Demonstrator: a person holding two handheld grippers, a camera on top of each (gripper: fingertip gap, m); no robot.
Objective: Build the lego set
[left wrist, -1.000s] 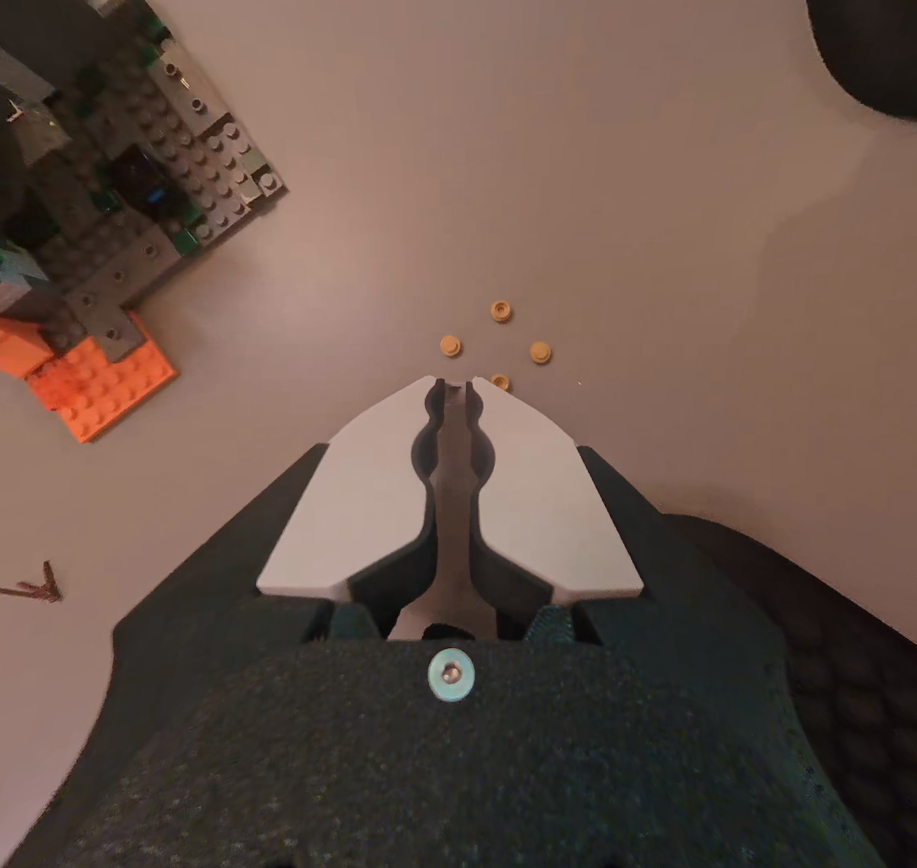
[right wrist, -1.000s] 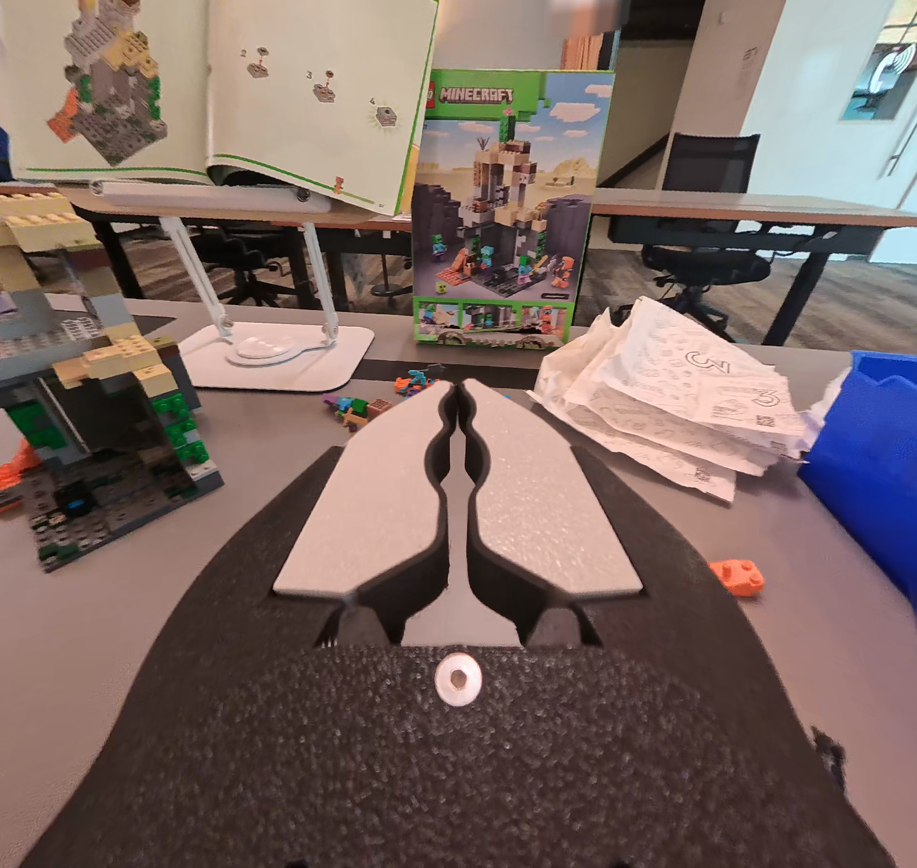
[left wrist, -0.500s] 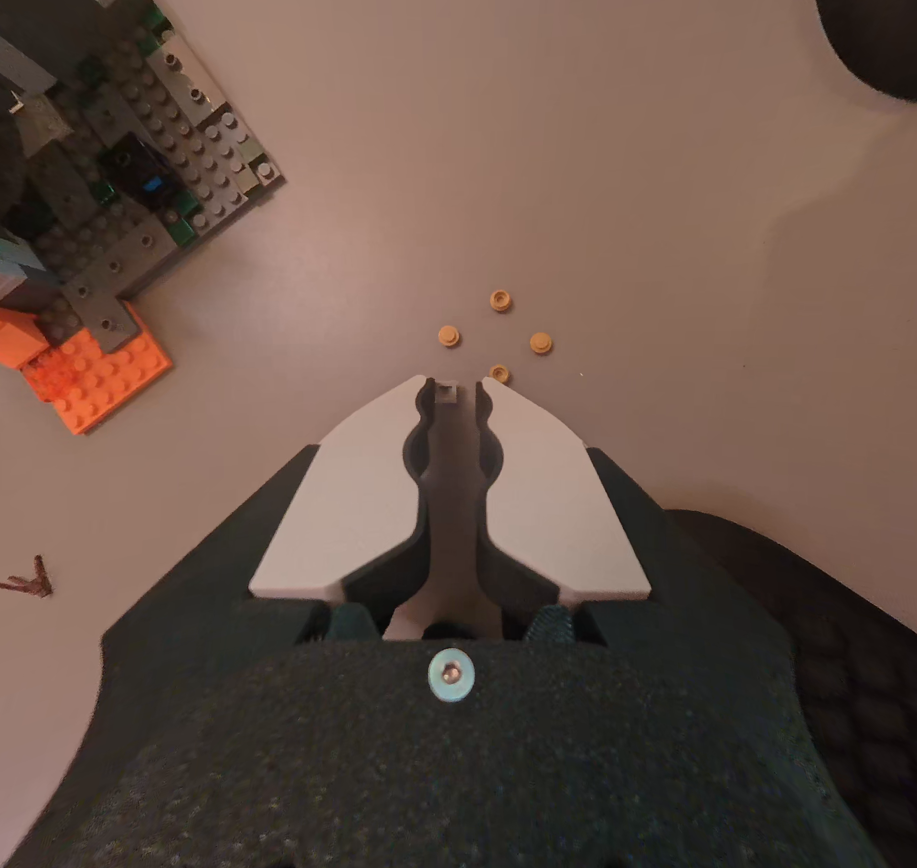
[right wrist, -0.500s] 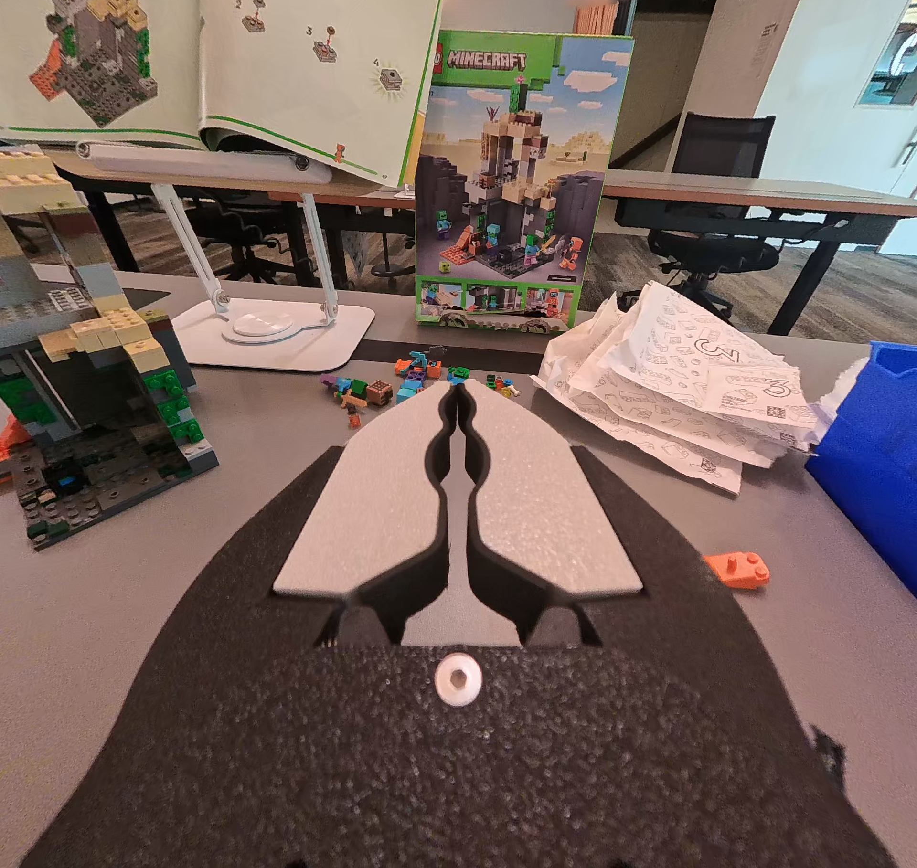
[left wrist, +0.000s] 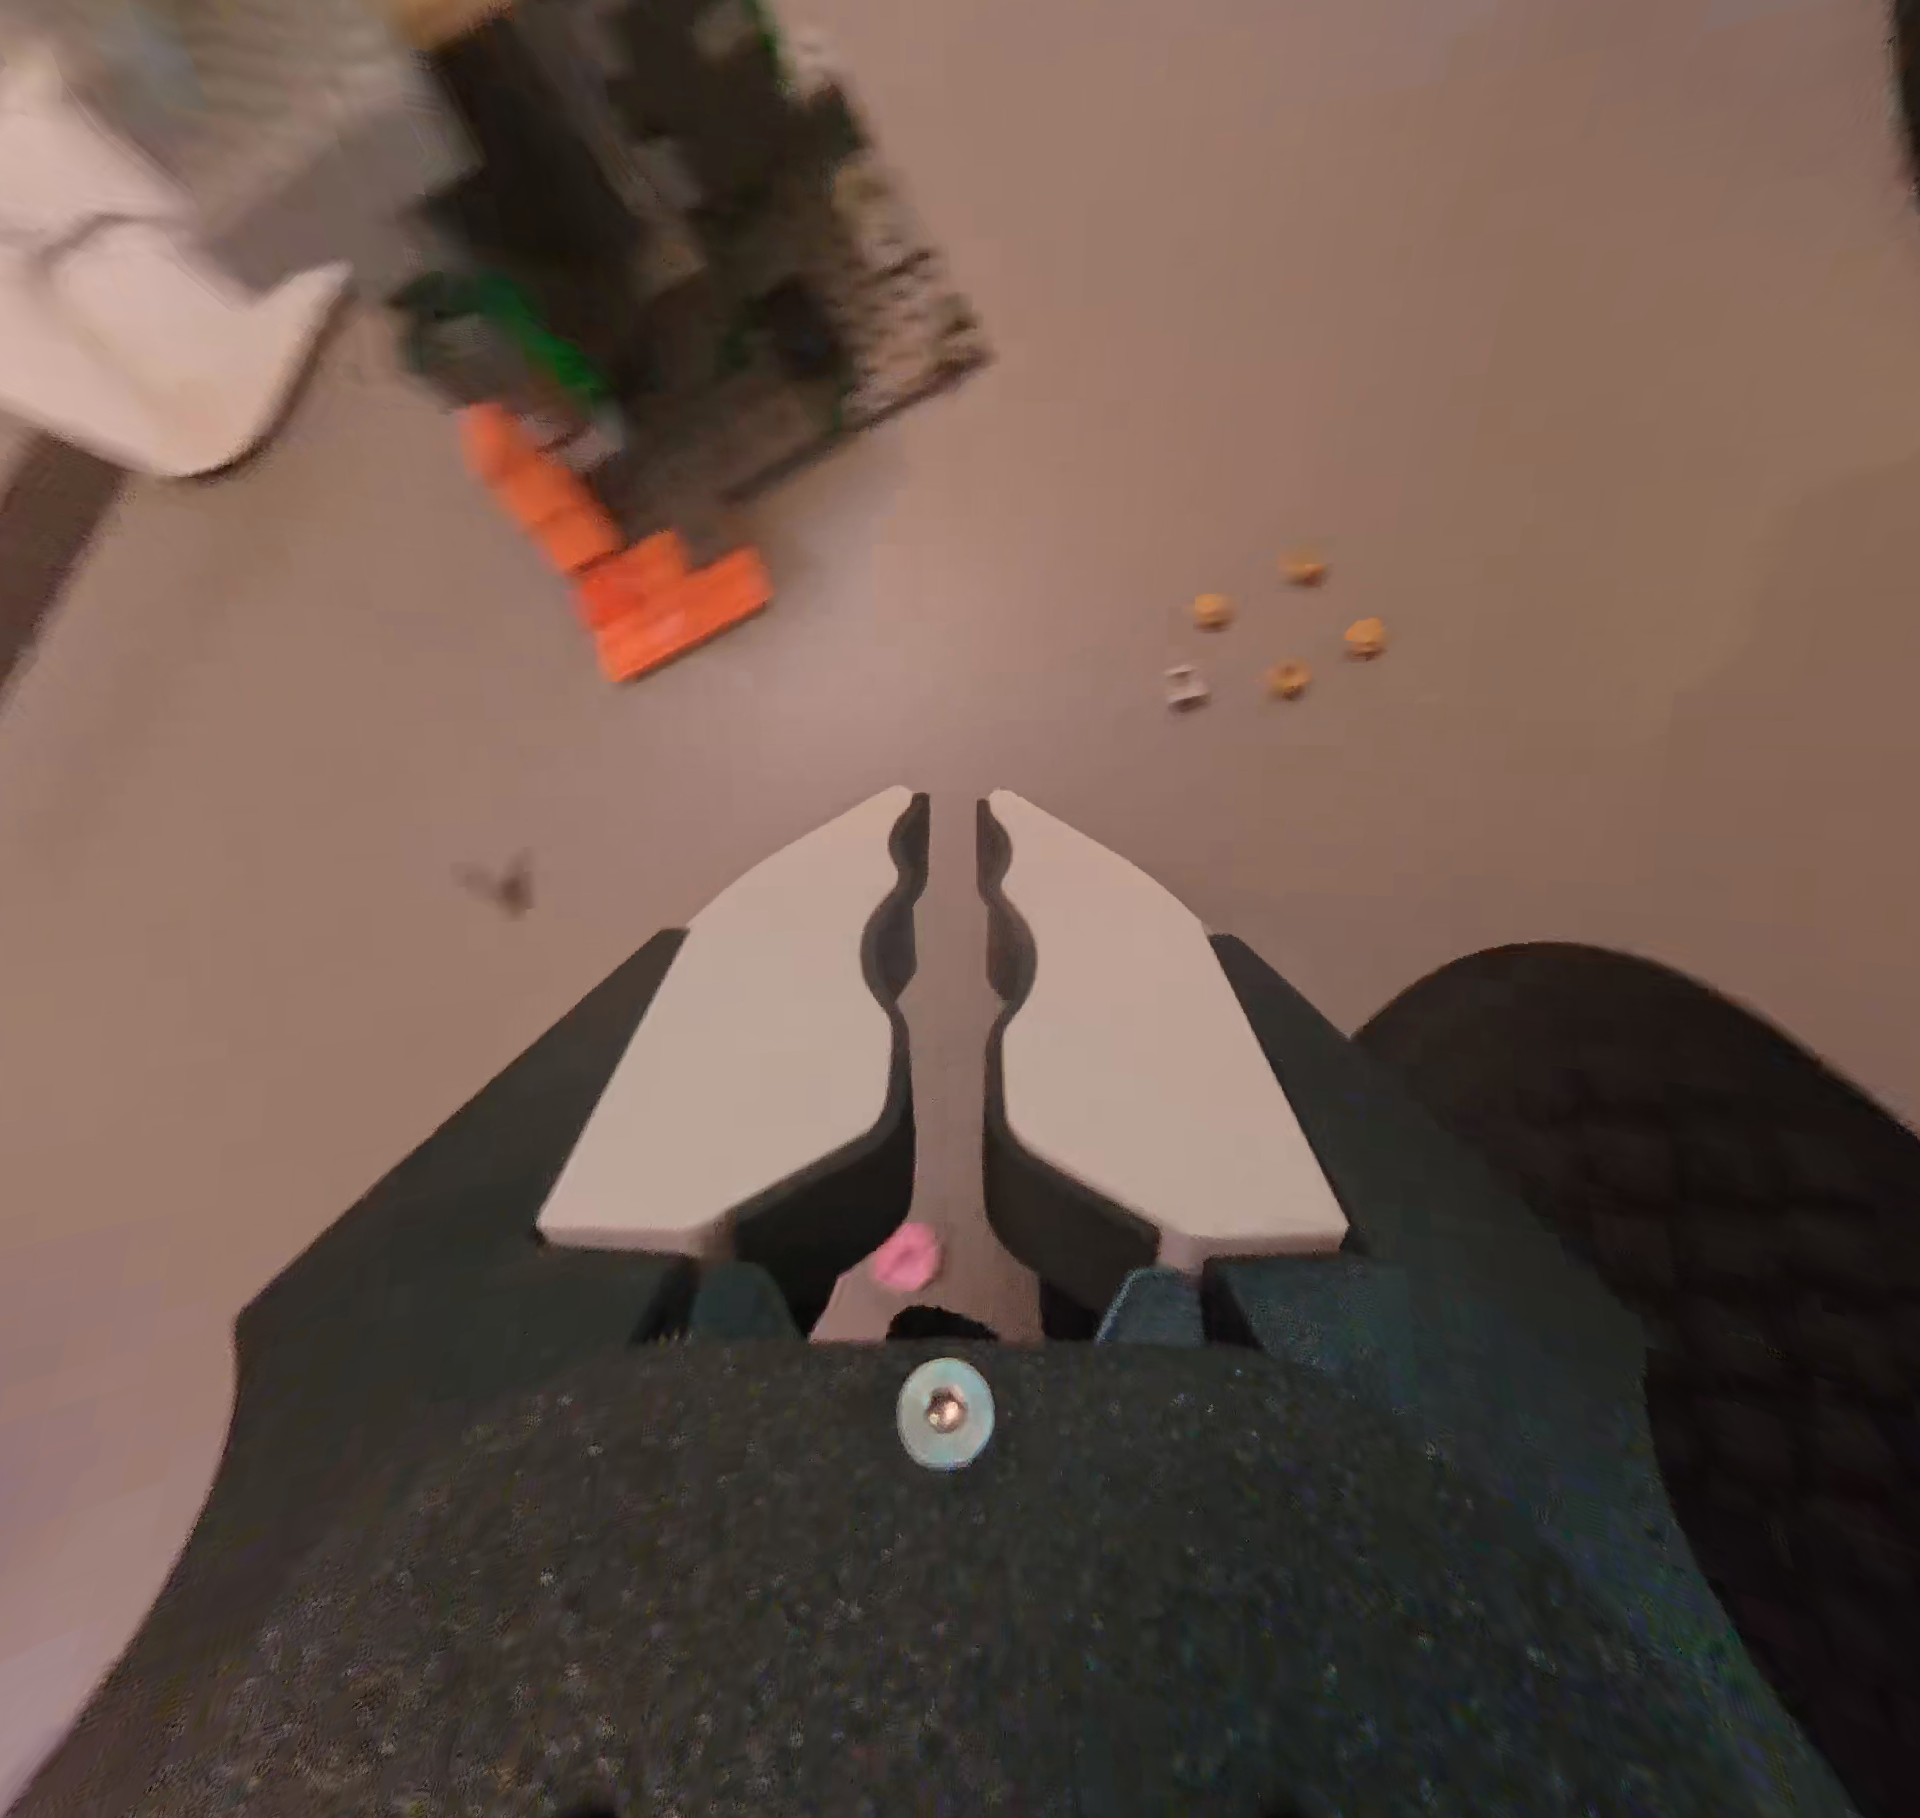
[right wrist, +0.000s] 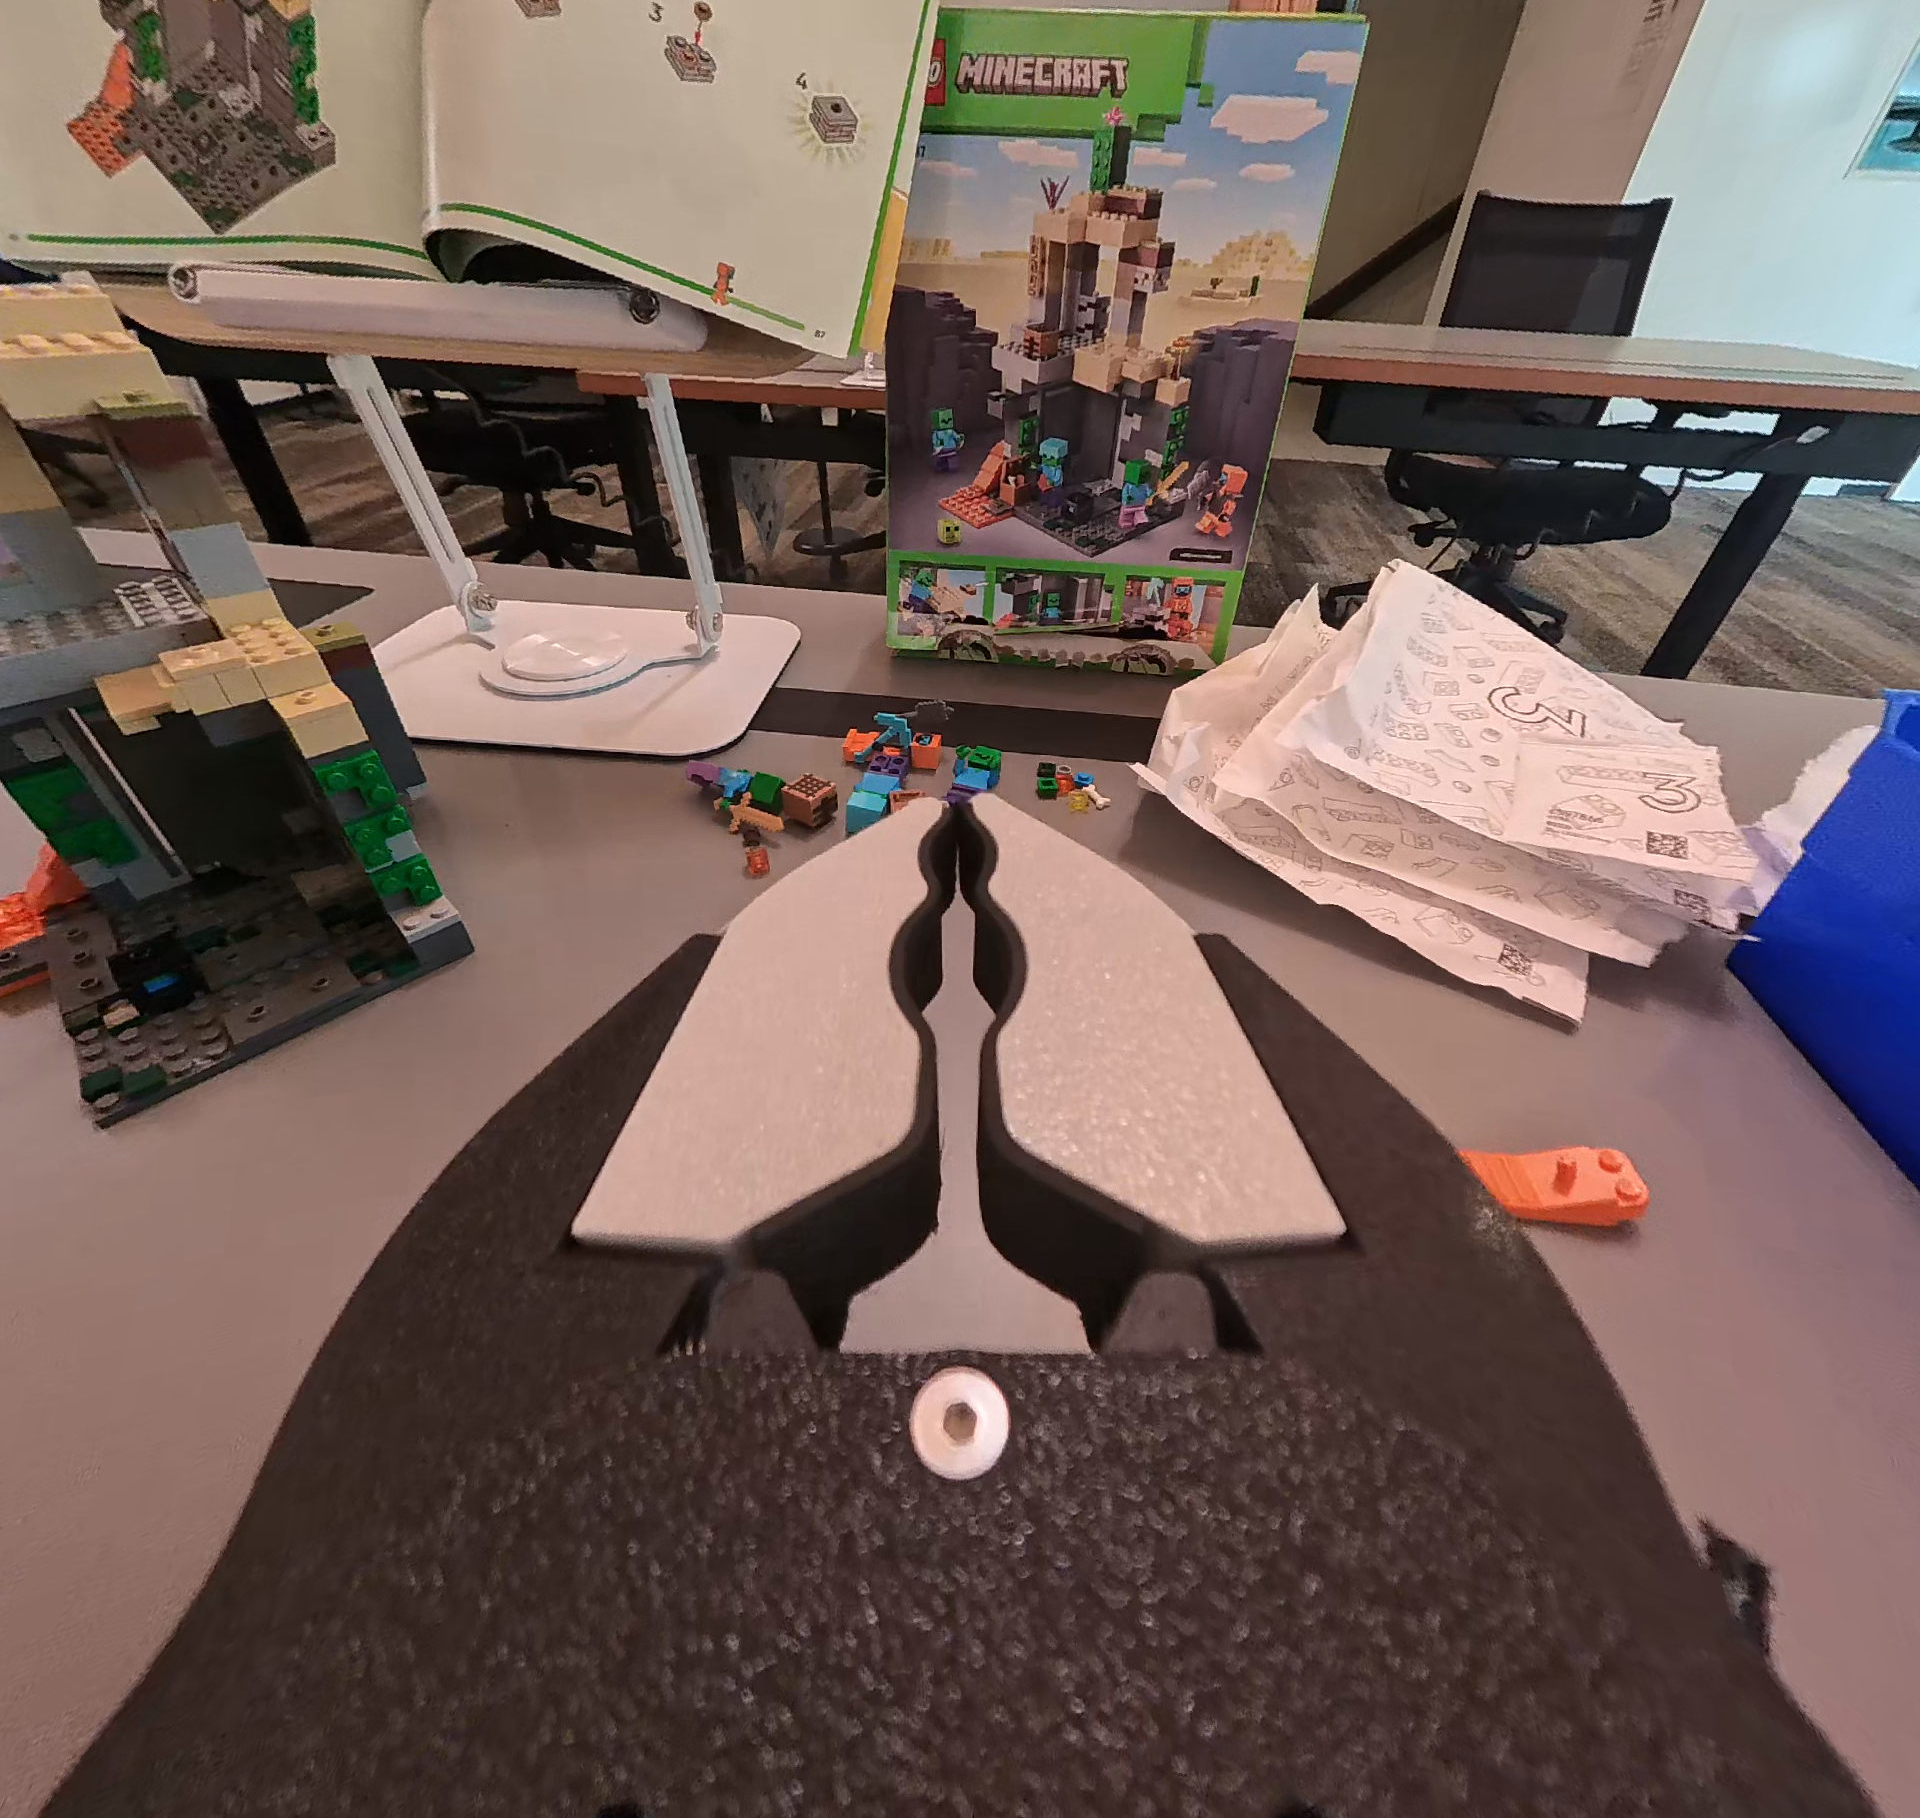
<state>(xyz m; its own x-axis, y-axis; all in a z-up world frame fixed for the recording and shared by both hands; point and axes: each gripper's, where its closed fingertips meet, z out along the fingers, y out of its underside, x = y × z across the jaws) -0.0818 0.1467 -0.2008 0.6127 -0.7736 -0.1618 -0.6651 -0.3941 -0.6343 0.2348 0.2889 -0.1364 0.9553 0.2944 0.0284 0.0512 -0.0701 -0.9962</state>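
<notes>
In the left wrist view my left tongs (left wrist: 951, 800) hang slightly parted, empty, over bare tabletop (left wrist: 1351, 210); the blurred lego build (left wrist: 665, 314) sits ahead-left, four tan studs (left wrist: 1288, 675) ahead-right. In the right wrist view my right tongs (right wrist: 958, 806) are pressed together, empty, with loose bricks (right wrist: 883, 781) just beyond and the build (right wrist: 208, 812) at the left edge.

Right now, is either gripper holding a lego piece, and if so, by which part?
Nothing is held. The left gripper has a narrow empty gap between its fingers, and the small grey piece lies apart on the table. The right gripper is closed on nothing.
</notes>
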